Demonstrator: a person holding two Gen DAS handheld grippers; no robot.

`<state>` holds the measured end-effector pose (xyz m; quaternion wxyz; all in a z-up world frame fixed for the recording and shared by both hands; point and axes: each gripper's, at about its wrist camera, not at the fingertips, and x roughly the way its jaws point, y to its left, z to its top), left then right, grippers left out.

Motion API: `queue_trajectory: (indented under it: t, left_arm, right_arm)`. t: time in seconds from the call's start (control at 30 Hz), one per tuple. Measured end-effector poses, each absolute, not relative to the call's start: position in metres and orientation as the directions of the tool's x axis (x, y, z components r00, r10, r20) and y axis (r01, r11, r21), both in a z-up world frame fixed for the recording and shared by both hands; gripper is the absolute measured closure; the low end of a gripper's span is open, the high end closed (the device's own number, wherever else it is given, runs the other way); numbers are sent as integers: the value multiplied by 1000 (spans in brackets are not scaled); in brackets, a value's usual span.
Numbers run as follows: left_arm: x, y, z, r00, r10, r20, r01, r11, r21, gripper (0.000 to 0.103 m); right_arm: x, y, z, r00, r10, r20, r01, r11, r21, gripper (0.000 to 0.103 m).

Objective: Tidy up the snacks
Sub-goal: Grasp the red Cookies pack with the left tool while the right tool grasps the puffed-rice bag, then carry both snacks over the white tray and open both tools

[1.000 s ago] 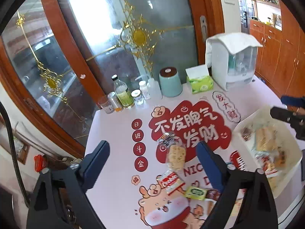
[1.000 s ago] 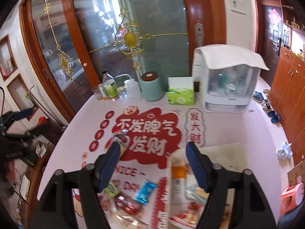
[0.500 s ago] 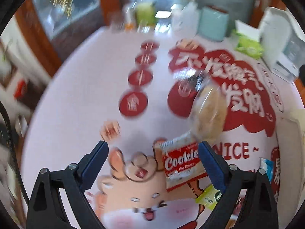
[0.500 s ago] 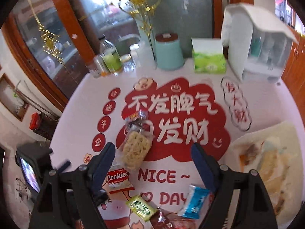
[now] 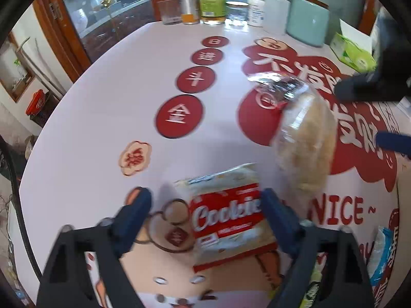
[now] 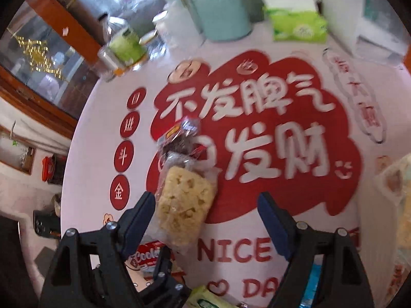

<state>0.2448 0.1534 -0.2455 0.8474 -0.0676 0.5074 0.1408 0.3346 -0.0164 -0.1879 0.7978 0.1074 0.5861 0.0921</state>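
Observation:
A red and white Cookie packet (image 5: 228, 218) lies flat on the printed table. My left gripper (image 5: 205, 205) is open and low over it, the packet between its blue fingers. A clear bag of pale puffed crackers (image 5: 305, 138) lies just beyond, to the right. In the right wrist view the same bag (image 6: 182, 192) lies by the left finger of my open right gripper (image 6: 208, 205), which hovers above the table. The Cookie packet (image 6: 146, 256) shows below that finger, with the left gripper's black frame over it. The right gripper's blue fingertips (image 5: 395, 141) show at the left view's right edge.
Bottles, jars and a glass (image 5: 169, 12) line the table's far edge, with a teal canister (image 5: 308, 23) and a green tissue box (image 6: 298, 25). A blue packet (image 5: 382, 254) and a green one (image 6: 205, 300) lie near the front. A white tray (image 6: 395, 179) with snacks sits right.
Both grippers have dropped toward the table. The left one now straddles the Cookie packet; the right one has closed in beside the cracker bag. Both stay open.

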Motion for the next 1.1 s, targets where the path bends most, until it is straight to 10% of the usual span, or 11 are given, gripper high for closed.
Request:
queue_trajectory:
  t: [0.97, 1.1]
  left_arm:
    - [233, 217, -253, 327, 42, -944, -356, 931, -81, 23]
    - [232, 209, -249, 331, 92, -939, -348, 937, -30, 57]
  right_arm:
    - [295, 1, -209, 240, 230, -943, -98, 972, 212, 40]
    - [280, -6, -197, 260, 258, -930, -100, 966, 240, 40]
